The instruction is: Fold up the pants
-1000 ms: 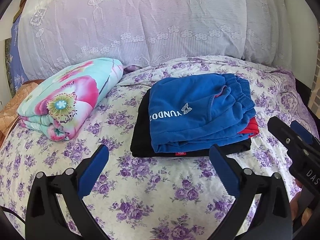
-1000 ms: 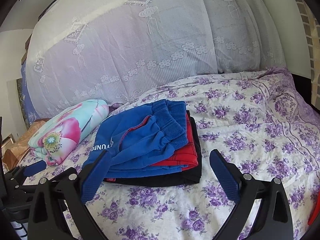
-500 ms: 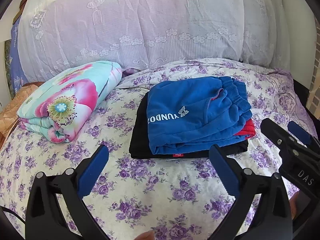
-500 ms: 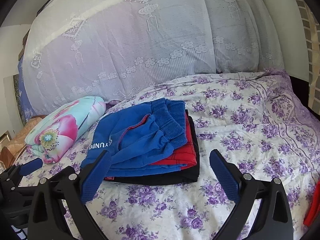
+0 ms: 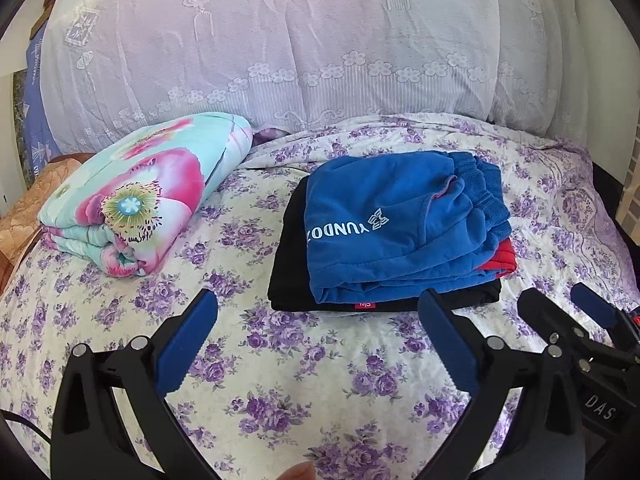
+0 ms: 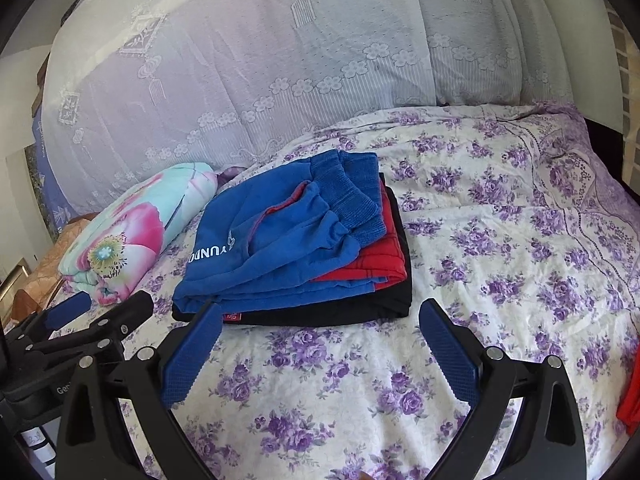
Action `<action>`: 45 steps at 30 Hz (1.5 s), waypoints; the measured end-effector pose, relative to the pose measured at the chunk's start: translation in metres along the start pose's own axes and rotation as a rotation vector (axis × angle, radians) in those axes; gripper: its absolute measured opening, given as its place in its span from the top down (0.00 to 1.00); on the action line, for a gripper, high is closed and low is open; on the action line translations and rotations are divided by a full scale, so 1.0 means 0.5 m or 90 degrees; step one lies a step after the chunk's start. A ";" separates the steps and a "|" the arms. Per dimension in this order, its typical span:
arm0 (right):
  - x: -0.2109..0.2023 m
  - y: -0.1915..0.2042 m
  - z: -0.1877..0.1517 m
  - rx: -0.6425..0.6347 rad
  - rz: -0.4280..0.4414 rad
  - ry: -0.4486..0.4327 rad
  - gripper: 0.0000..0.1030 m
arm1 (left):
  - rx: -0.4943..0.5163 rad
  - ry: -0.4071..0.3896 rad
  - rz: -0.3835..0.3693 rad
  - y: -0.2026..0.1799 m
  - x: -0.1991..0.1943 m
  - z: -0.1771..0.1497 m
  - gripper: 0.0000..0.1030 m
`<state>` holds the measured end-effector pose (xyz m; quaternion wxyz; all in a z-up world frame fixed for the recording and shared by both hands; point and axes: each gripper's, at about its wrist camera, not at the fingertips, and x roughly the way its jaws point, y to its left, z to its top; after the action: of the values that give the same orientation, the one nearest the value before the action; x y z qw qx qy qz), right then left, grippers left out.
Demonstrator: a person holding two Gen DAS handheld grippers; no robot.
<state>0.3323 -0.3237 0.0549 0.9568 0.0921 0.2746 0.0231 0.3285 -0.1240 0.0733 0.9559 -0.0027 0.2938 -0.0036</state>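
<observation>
Folded blue pants (image 5: 400, 224) with white lettering lie on top of a stack, over a red garment (image 5: 505, 258) and a black one (image 5: 290, 268), on the flowered bed. The stack also shows in the right wrist view (image 6: 288, 240). My left gripper (image 5: 318, 340) is open and empty, held back from the stack's near edge. My right gripper (image 6: 320, 352) is open and empty, also short of the stack. The right gripper shows at the right edge of the left wrist view (image 5: 568, 320); the left gripper shows at the left of the right wrist view (image 6: 100, 320).
A folded floral quilt (image 5: 140, 196) lies at the left of the bed. A lace-covered pile of bedding (image 5: 300, 40) rises behind. The purple-flowered sheet (image 6: 500, 240) spreads to the right. A red cloth (image 6: 630, 400) shows at the far right edge.
Both grippers have drawn back and shifted slightly; the stack sits a little higher in both views. The clothes have not moved.
</observation>
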 end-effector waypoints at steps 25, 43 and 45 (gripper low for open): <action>-0.026 0.011 0.010 -0.011 0.008 -0.027 0.04 | -0.008 0.013 0.012 0.000 -0.014 0.005 0.05; -0.026 0.011 0.009 -0.008 0.008 -0.027 0.04 | -0.010 0.016 0.015 0.000 -0.014 0.005 0.05; -0.027 0.012 0.009 -0.008 0.008 -0.027 0.04 | -0.010 0.016 0.015 0.001 -0.014 0.005 0.05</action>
<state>0.3233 -0.3199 0.0668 0.9629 0.0881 0.2534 0.0291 0.3244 -0.1236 0.0793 0.9520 -0.0071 0.3058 0.0101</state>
